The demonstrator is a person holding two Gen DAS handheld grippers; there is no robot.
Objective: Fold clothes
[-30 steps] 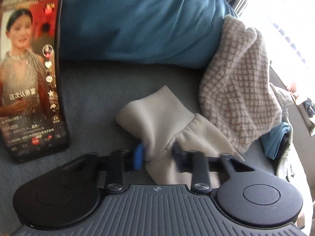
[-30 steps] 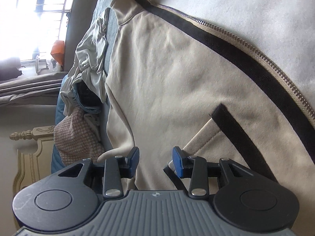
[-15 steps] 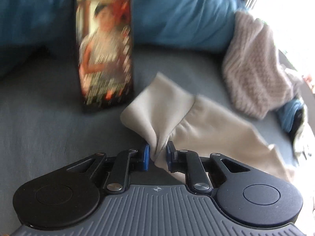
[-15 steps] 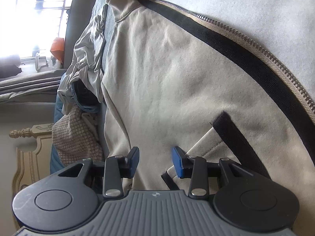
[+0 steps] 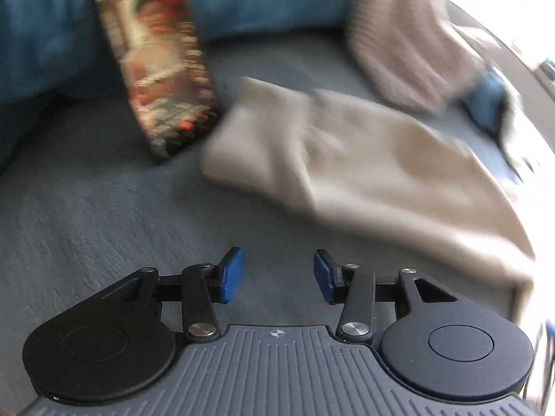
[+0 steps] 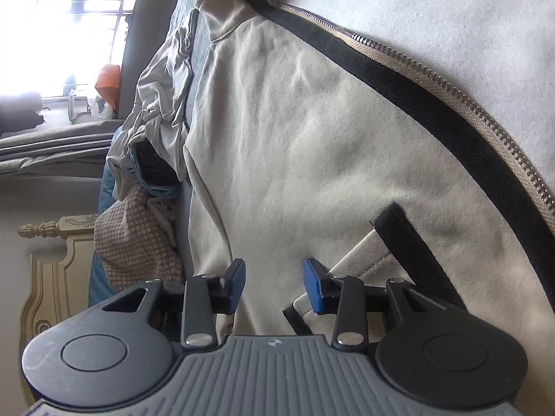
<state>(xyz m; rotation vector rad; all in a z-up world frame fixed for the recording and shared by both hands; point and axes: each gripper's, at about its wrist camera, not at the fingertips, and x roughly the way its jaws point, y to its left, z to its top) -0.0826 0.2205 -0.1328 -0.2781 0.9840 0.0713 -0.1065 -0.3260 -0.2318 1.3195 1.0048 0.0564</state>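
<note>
Releasing sleeve: left tongs (image 5: 274, 274) jaws just opened, nothing between; beige sleeve (image 5: 347, 159) lies on bed ahead-right. Right tongs (image 6: 274, 286) part-open over jacket (image 6: 295, 138) hem, gripping nothing. Next, likely: regrasp sleeve, fold across body.

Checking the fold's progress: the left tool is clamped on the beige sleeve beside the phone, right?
No. The left wrist view shows the left tool open and empty, its jaws just opened; the beige sleeve lies loose beside the phone.
</note>
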